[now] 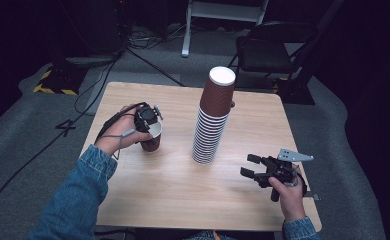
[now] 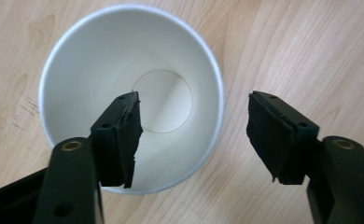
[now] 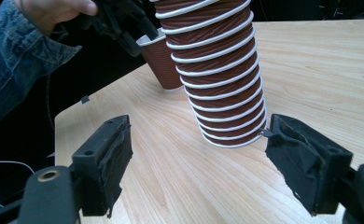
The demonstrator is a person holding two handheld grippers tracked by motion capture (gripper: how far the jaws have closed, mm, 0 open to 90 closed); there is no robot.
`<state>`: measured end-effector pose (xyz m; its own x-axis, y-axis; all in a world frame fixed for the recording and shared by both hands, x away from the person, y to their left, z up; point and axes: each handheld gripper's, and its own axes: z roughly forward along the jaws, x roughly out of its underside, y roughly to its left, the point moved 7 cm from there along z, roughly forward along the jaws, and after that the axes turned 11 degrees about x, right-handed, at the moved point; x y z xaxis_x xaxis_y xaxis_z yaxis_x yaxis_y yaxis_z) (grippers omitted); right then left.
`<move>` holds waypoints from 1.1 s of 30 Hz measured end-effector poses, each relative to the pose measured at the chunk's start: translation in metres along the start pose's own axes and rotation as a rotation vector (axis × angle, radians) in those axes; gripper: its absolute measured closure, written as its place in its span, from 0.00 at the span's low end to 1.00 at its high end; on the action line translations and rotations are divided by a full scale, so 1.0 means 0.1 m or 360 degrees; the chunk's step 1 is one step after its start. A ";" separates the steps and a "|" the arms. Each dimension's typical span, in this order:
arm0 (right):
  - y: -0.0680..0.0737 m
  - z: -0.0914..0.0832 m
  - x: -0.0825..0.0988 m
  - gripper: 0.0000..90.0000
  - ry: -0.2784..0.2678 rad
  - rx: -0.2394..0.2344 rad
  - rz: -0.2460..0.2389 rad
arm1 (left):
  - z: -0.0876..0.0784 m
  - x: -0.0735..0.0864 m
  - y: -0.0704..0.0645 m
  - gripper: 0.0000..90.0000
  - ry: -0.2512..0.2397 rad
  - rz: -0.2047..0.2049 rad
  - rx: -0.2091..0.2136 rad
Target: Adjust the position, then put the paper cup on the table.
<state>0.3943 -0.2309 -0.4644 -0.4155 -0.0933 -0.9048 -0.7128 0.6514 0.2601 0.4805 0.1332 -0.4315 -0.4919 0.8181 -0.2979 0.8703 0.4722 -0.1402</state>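
Your left gripper (image 2: 192,135): fingers spread, straddling rim of single cup (image 2: 129,98), one finger (image 2: 119,135) inside, other outside wall, neither pressing. Cup upright on bench (image 1: 158,180), directly below. Cup stack (image 1: 212,117) mid-bench, leaning, mouths down. Your right gripper (image 3: 196,168): fingers apart, empty, stack ahead, untouched. Stack top cut off in right gripper view.

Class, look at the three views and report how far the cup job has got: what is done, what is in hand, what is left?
Done: one cup stands upright on the table, apart from the stack. In hand: the left tool hangs over that cup with jaws apart, one inside the rim and one outside, not pressing. The right tool waits open and empty near the stack's base. Left: the tall upside-down stack.
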 end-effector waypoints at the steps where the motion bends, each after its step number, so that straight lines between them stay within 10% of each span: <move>1: 0.00 0.00 0.00 0.25 -0.0001 -0.0001 0.0002 | -0.05 0.00 -0.04 0.37 -0.0028 0.0017 -0.0001; 15: -0.08 0.07 0.04 0.25 0.0041 0.0029 -0.0012 | -0.30 0.31 -0.40 0.36 -0.0428 0.0020 -0.0037; 33: -0.41 0.13 0.20 0.25 0.0150 0.0177 -0.0019 | -0.10 0.87 -0.54 0.32 -0.0881 -0.0152 -0.0075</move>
<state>0.4223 -0.2497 -0.4972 -0.4626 -0.1684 -0.8704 -0.6531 0.7287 0.2061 0.3899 0.1822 -0.4408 -0.4705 0.4824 -0.7389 0.8141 0.5603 -0.1525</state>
